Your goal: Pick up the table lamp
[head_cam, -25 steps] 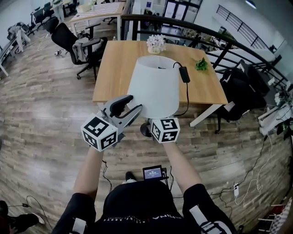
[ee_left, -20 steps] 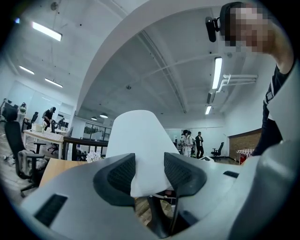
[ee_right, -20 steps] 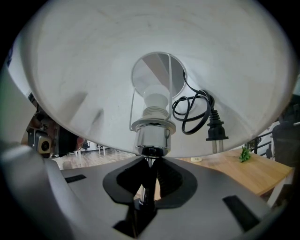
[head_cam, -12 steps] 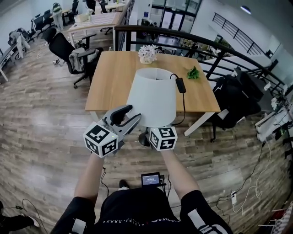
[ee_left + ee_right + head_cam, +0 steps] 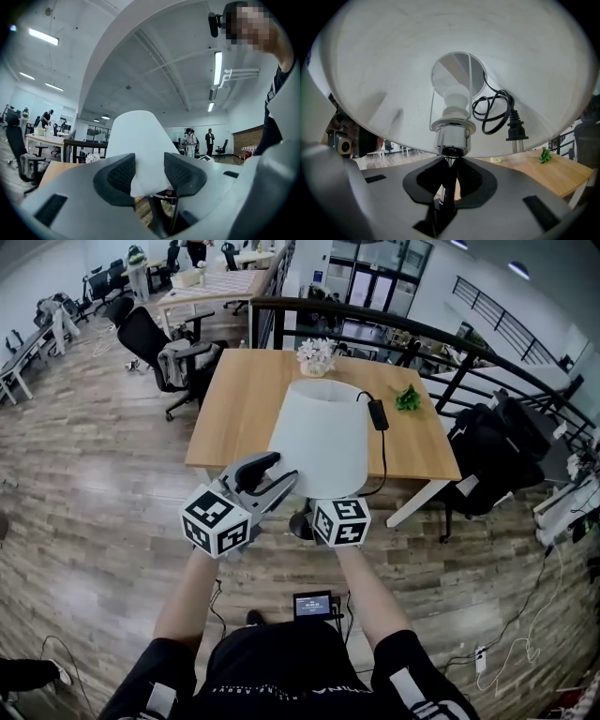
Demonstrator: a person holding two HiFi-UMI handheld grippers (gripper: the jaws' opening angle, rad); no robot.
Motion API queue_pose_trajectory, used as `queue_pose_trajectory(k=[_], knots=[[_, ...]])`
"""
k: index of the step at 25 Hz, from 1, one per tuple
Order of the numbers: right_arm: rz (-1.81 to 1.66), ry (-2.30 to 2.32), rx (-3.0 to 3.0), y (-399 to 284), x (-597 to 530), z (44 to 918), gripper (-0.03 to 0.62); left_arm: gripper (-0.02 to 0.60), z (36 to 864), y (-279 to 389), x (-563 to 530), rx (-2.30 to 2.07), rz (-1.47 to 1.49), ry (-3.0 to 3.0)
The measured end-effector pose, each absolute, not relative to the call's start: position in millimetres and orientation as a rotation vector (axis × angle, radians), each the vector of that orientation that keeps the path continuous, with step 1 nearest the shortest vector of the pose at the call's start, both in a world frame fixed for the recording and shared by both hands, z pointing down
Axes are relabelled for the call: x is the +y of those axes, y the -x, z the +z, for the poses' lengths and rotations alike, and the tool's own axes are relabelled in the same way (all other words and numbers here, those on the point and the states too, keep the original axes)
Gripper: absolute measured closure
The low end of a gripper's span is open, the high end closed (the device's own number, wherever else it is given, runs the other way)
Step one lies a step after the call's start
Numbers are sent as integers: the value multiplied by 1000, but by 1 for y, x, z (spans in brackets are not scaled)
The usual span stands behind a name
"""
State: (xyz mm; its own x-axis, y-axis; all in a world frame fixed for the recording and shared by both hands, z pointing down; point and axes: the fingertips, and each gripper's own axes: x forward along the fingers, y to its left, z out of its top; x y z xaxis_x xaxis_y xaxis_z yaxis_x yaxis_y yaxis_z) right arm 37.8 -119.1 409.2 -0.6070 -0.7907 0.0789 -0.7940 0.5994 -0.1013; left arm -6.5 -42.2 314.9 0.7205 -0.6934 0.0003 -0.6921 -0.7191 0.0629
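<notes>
The table lamp has a white cone shade and a dark round base, and it is held up in front of the wooden table. In the right gripper view my right gripper is shut on the lamp's thin stem just under the chrome socket. In the head view only its marker cube shows below the shade. A black cord with a plug hangs inside the shade. My left gripper stands open at the shade's lower left edge. The shade shows beyond its parted pads.
The wooden table carries white flowers and a small green plant. An office chair stands left, a black railing runs behind, and a dark bag sits right. A small screen and cables lie on the floor.
Both grippers and the lamp have drifted a little together. The right grip on the stem and the open left jaws look the same.
</notes>
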Motion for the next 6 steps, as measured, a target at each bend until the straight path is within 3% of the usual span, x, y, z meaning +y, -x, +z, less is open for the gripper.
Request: queue_pose_trajectory(k=[6], knots=[[198, -1367, -2794, -36, -121, 406, 514, 377, 311, 8, -44, -1163, -32, -2856]])
